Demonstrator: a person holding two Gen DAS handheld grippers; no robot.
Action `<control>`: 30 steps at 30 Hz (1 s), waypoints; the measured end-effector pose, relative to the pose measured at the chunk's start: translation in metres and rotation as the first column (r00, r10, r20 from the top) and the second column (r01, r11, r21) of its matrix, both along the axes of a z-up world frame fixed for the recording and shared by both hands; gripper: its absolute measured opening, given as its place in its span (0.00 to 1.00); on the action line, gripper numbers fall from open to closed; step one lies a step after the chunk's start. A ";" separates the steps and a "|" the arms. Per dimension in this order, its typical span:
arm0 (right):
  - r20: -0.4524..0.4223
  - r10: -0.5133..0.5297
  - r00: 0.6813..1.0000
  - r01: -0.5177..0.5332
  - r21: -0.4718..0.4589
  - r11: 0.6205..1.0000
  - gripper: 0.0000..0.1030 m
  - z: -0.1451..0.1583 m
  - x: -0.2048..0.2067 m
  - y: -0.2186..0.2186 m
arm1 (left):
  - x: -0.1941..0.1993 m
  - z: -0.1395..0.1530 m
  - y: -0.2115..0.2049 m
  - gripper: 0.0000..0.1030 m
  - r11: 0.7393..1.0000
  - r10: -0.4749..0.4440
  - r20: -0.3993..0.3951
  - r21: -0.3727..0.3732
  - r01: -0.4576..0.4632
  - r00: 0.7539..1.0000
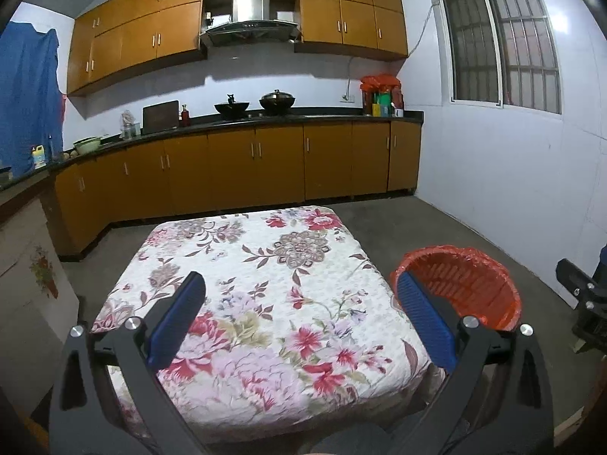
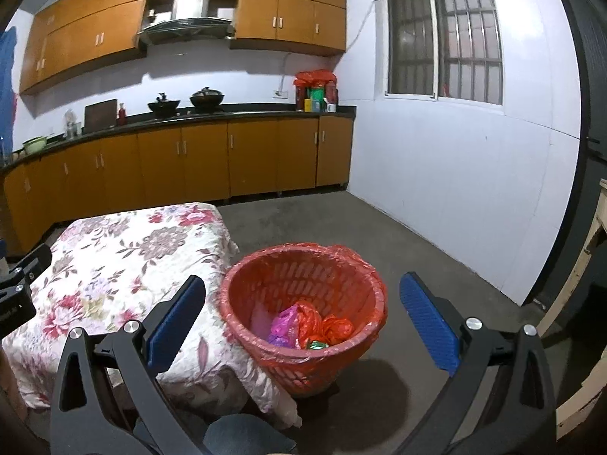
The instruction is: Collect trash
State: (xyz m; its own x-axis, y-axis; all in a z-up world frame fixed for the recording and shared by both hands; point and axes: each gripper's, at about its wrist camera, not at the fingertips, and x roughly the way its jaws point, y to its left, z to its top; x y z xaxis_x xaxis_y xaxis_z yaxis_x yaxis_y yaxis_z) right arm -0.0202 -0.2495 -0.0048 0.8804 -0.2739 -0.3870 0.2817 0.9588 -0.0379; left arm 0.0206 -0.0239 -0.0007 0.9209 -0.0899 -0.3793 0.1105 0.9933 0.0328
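Red-lined, the trash basket (image 2: 303, 318) stood on the floor beside the floral-covered table (image 2: 114, 265), crumpled bags (image 2: 311, 326) inside, just ahead of the right gripper (image 2: 303, 295). Both it and the left gripper (image 1: 299, 295) gaped wide, empty.

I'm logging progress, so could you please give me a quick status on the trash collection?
Left gripper open, empty; right gripper open, empty. Trash in red bin beside floral-covered table. Nothing in the way.
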 end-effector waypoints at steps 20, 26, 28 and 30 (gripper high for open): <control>-0.039 0.006 0.999 -0.006 0.001 1.000 0.98 -0.014 -0.022 0.031 | -0.036 -0.014 0.027 0.96 0.996 0.032 -0.037 -0.083 -0.035 0.999; -0.041 -0.001 0.999 0.000 -0.008 1.000 0.98 -0.017 -0.026 0.036 | -0.041 -0.015 0.027 0.96 0.996 0.024 -0.036 -0.082 -0.027 0.999; -0.041 -0.001 0.999 0.001 -0.008 1.000 0.98 -0.017 -0.026 0.036 | -0.042 -0.015 0.028 0.96 0.996 0.020 -0.037 -0.085 -0.024 0.999; -0.041 -0.004 0.999 0.003 -0.007 1.000 0.98 -0.018 -0.027 0.037 | -0.043 -0.014 0.027 0.96 0.996 0.019 -0.037 -0.085 -0.022 0.999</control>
